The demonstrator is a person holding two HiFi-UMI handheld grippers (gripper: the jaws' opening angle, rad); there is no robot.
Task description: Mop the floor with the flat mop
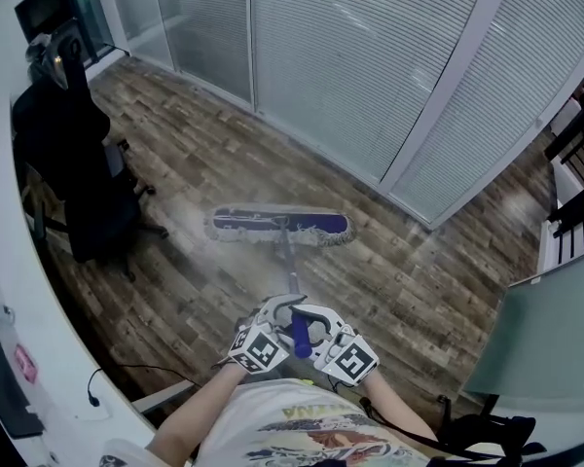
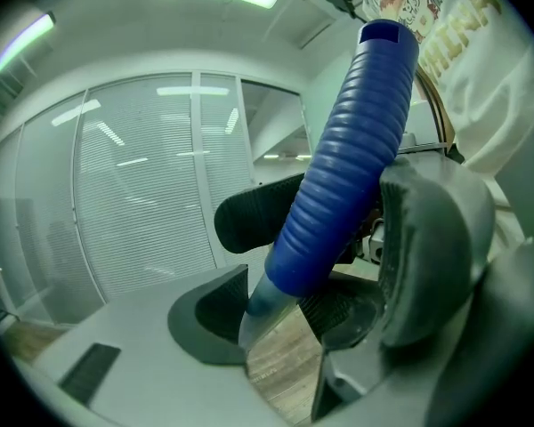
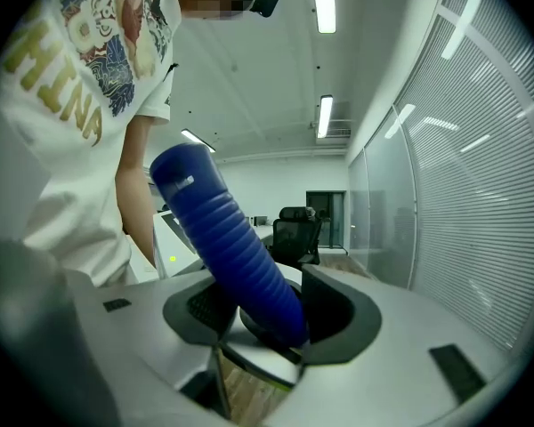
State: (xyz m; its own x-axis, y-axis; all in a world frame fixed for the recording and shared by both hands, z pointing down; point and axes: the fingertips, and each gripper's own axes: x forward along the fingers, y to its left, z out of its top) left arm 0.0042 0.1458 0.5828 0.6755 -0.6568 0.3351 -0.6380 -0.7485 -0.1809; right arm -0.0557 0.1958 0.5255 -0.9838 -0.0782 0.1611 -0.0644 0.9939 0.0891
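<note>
Since the whole job runs over it, the brown wood-plank floor (image 1: 438, 290) comes first: it fills the middle of the head view, with the widest free run toward the right and upper left of the frame.

Frosted glass partition wall with slatted blinds (image 1: 370, 66): upper frame, a hard edge just beyond the mop; judged the stop for any forward stroke.

Long white desk (image 1: 0, 290): left edge of the frame, and a thin dark cable lies on the floor by it at lower left.

Black wheeled office chair (image 1: 73, 163): upper left, its base near the mop's left end; likely to snag a wide sweep.

Flat mop with purple pad and grey fringe (image 1: 280, 225): flat on the floor at centre frame, near the partition. Judged light, with a soft, draggy pad.

Thin grey metal pole (image 1: 289, 261): runs from the pad back toward the person; judged stiff and smooth.

Blue ribbed handle grip (image 1: 301, 337): top of the pole, lower centre. Ribbing should resist slipping; the best place to hold.

Left gripper (image 1: 284, 311): jaws clamped on the lower end of the blue ribbed handle grip (image 2: 347, 167).

Right gripper (image 1: 316, 321): jaws closed round the same grip (image 3: 231, 238), beside the left.
</note>
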